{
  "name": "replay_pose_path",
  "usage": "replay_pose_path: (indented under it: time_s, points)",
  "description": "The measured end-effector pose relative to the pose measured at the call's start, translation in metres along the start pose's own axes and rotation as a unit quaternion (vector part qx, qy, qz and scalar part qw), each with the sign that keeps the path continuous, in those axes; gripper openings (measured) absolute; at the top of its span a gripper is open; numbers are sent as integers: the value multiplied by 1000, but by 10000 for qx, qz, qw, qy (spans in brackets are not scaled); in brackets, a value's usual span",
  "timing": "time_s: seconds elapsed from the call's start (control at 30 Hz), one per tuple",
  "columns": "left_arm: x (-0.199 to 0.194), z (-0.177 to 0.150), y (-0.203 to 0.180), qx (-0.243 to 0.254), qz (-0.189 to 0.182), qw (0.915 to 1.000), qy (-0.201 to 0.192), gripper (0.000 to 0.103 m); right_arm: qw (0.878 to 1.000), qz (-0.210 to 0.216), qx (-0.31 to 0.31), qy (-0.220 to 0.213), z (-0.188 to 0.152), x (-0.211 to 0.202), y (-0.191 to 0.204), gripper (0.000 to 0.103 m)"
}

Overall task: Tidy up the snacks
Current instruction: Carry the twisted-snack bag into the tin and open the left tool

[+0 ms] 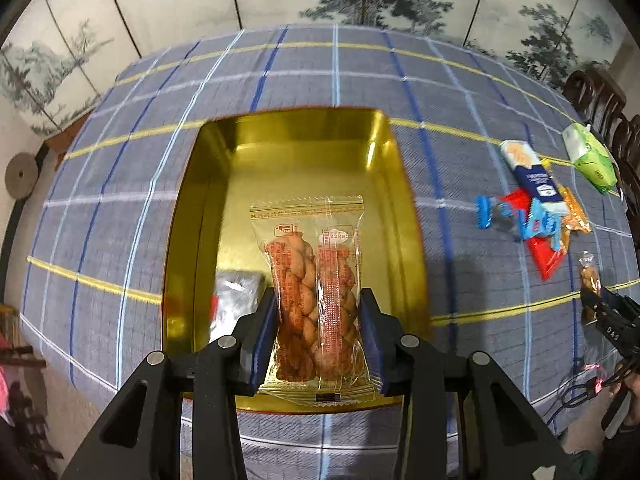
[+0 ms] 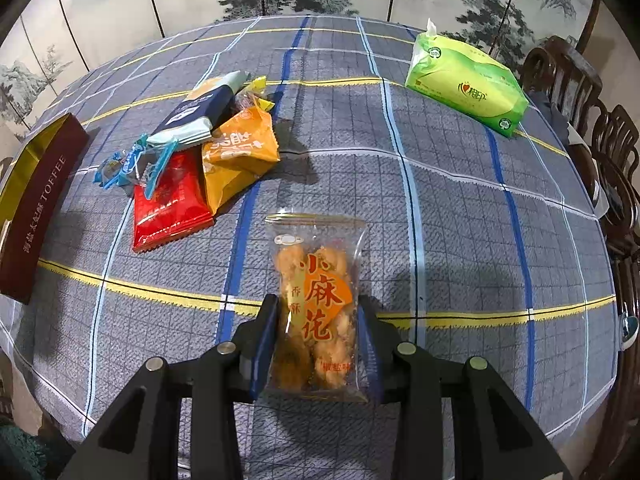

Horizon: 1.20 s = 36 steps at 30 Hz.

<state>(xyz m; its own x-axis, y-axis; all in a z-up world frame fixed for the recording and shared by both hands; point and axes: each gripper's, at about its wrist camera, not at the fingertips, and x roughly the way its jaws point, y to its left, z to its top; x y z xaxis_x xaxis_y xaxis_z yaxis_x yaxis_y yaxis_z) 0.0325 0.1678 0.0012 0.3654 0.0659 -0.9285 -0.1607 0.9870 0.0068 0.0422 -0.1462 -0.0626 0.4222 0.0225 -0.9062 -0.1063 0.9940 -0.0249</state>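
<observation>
Gold tin (image 1: pixel 188 216) holds a silver packet (image 1: pixel 236 300); green tissues (image 2: pixel 466 80) apart.

Two wrist fisheyes, steeply downward over the checked tablecloth (image 1: pixel 460 92), snack pile (image 2: pixel 192 160) shared.

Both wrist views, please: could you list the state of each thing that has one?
Left claw: shut on a twist snack packet, above the tin.
Right claw: shut on a second twist packet.
Gold tin: open, silver packet inside.
Tissue pack: opened, tissue protruding.
Snack pile: loose on the tablecloth.
</observation>
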Motion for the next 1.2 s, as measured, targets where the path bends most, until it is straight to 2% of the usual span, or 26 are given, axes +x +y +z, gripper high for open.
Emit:
replay_pose_path:
  time_s: [0.43, 0.77, 0.93, 1.1, 1.2]
  points:
    - [25, -17, 19, -15, 155, 9993, 333, 36, 9999, -93, 126, 33, 0, 0, 2, 38]
    - [29, -18, 19, 104, 254, 9991, 311, 36, 9997, -111, 231, 49, 0, 0, 2, 38]
    - [29, -18, 15, 193, 373, 9987, 287, 38, 9995, -120, 298, 45, 0, 1, 2, 38]
    - [29, -18, 15, 195, 315, 9989, 273, 41, 9993, -134, 352, 35, 0, 1, 3, 37]
    - [29, -18, 14, 244, 339, 9988, 240, 47, 9992, -134, 363, 41, 0, 0, 3, 37]
